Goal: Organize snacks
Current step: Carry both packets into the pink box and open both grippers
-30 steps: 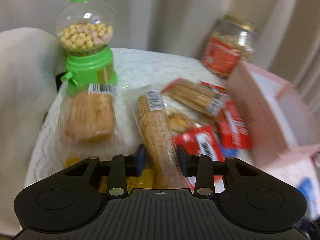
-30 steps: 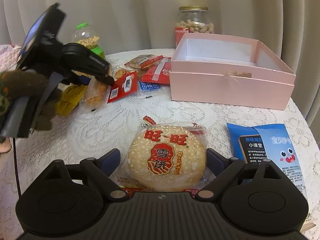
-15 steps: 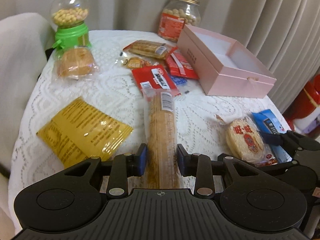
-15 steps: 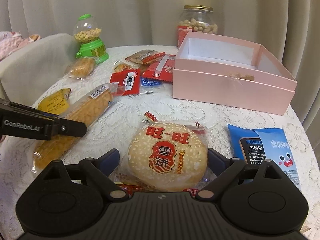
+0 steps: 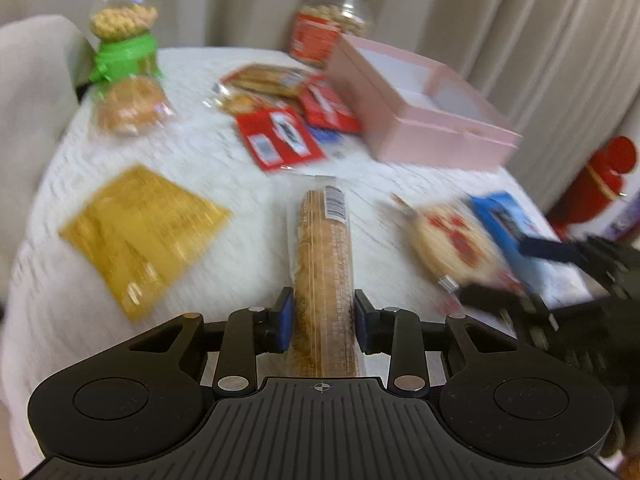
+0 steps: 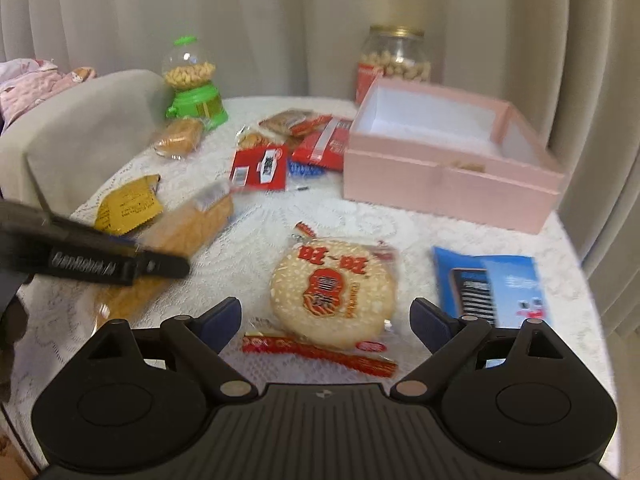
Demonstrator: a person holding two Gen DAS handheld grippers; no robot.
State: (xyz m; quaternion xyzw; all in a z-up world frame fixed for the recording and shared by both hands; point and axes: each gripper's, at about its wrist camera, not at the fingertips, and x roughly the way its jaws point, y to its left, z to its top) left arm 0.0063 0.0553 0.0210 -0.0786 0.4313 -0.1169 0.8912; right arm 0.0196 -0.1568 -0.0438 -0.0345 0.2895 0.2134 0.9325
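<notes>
The left gripper (image 5: 323,323) is closing its jaws on a long biscuit packet (image 5: 324,264) (barcode end pointing away). The right gripper (image 6: 326,322) is gaping wide, the round rice cracker (image 6: 333,292) lying untouched between its fingers.

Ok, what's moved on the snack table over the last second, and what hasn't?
The left claw has carried the long biscuit pack away from the green candy dispenser, back toward the near side of the table; its jaws are closing on the pack. The right claw stays open around the round rice cracker, which still lies on the cloth. The pink box, jar and other packets stayed put.
</notes>
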